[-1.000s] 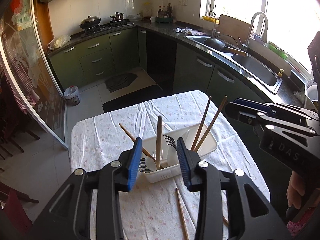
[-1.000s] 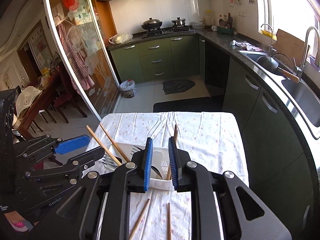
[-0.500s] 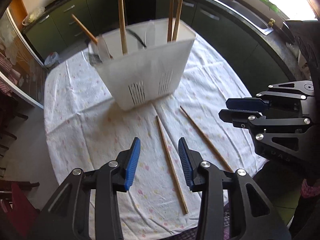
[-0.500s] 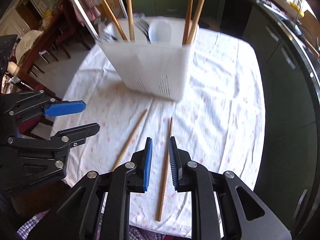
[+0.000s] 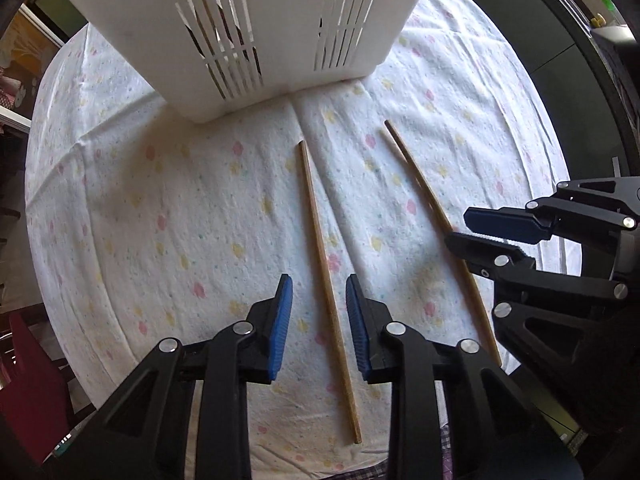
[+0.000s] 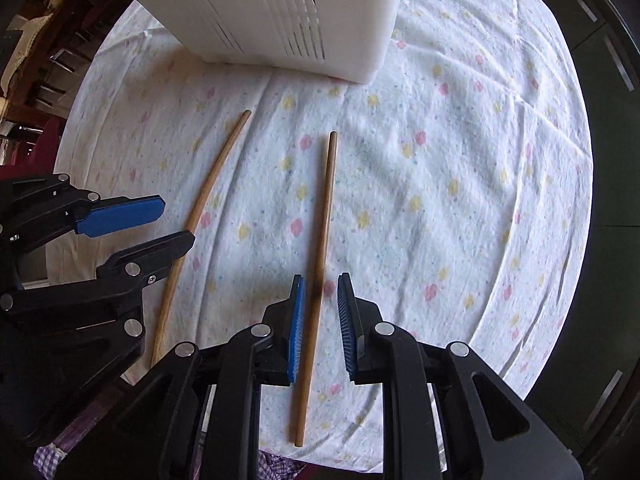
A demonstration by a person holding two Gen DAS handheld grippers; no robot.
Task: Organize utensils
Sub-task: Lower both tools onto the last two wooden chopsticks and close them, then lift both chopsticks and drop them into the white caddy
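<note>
Two wooden chopsticks lie side by side on the flowered tablecloth in front of a white slotted utensil holder [image 5: 260, 24]. My left gripper [image 5: 319, 292] is open, low over the cloth, straddling the left chopstick [image 5: 320, 236]. My right gripper [image 6: 320, 292] is open and straddles the right chopstick [image 6: 322, 220]. In the left wrist view the right gripper [image 5: 476, 228] hovers over the right chopstick [image 5: 424, 196]. In the right wrist view the left gripper [image 6: 172, 220] hovers over the left chopstick [image 6: 200, 208]. The holder also shows in the right wrist view [image 6: 288, 12].
The round table's cloth [image 5: 160, 208] hangs over the near edge. Dark green kitchen cabinets [image 6: 612, 92] stand to the right. A red chair [image 5: 28, 376] sits low at the left.
Both grippers have dropped down and forward toward the table. Each now has its fingers on either side of a chopstick. The holder now fills the top of both views.
</note>
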